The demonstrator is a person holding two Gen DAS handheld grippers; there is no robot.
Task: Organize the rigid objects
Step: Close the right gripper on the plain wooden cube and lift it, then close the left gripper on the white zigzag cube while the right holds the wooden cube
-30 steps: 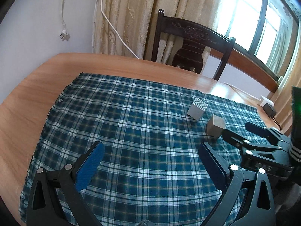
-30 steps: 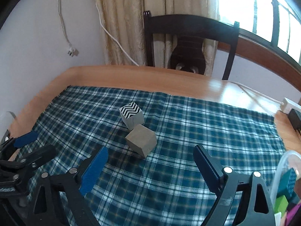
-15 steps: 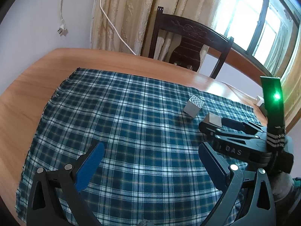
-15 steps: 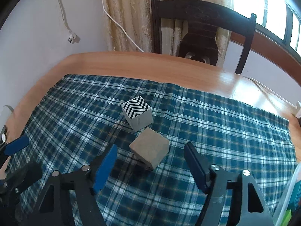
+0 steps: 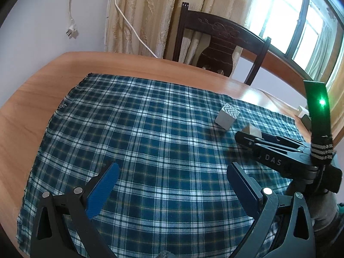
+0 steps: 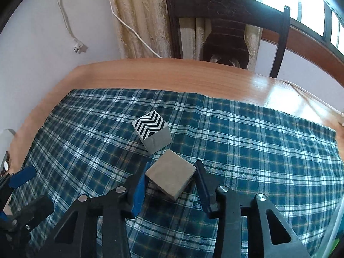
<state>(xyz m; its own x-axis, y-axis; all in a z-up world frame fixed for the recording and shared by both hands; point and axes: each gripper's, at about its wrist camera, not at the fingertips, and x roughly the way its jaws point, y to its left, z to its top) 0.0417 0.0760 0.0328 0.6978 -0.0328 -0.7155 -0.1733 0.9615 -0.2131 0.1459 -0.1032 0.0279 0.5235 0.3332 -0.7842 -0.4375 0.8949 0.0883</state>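
a blue plaid cloth (image 6: 258,142) is spread over a wooden table (image 6: 172,75), and every place here is given from that cloth. at its left edge in the right wrist view, the left gripper (image 6: 20,185) is seen only in part; in its own view the left gripper (image 5: 172,178) is held over the cloth's near part with its jaws spread wide and nothing between them. a zigzag cube (image 6: 151,134) is set near the middle of the cloth, its black-and-white patterned face turned up. just nearer than it, a plain cube (image 6: 171,177) is found on the cloth, turned so that one corner points toward the camera; whether the two cubes touch cannot be told. the right gripper (image 6: 171,179) is closed on the plain cube, its blue pads (image 6: 140,188) pressed against opposite sides. in the left wrist view the right gripper (image 5: 247,136) is seen at the cloth's right side, with only a corner of the plain cube (image 5: 250,130) shown above it and the zigzag cube (image 5: 228,116) just beyond. a dark chair (image 6: 225,21) is placed behind the cloth's far edge, before a curtain (image 6: 139,17).
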